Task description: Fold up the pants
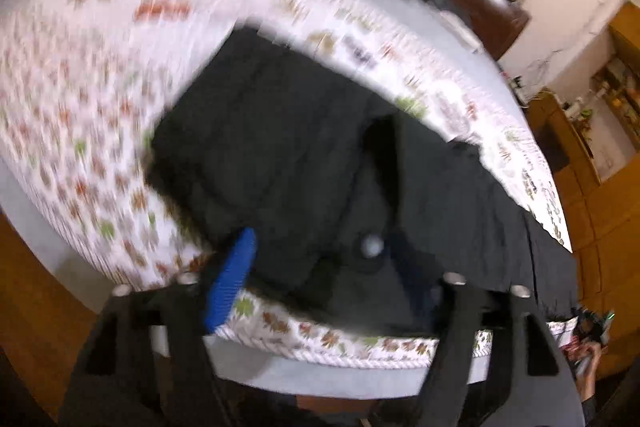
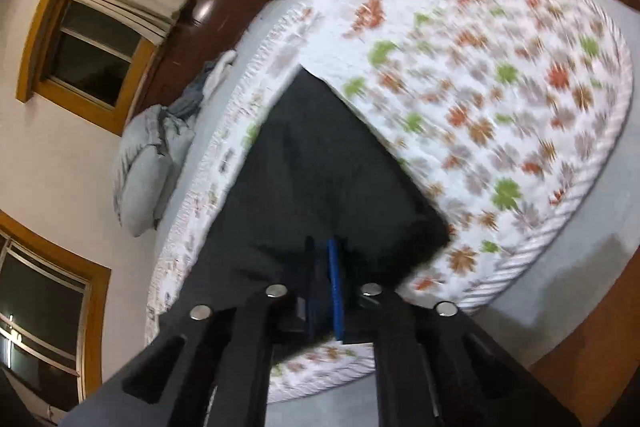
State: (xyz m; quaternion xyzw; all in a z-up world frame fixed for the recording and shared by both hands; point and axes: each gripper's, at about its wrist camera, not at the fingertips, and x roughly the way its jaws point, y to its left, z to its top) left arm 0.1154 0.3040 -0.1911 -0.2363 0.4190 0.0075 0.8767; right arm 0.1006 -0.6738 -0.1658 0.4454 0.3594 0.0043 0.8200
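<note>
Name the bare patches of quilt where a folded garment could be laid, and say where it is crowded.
Free: the leaf-print quilt between the black pants and its corded edge. Crowded: the near edge, where both tools meet the pants, and the grey pillows by the wall.

The pants (image 1: pixel 280 131) are black, with a pale round button (image 1: pixel 372 246). The quilt (image 2: pixel 500 99) is white, printed with orange, green and grey-brown leaves, over a pale grey bed (image 2: pixel 560 287). The fingers (image 1: pixel 230 279) carry ribbed blue pads.

No readable text, label, brand, number or sign anywhere in either blurred view.
</note>
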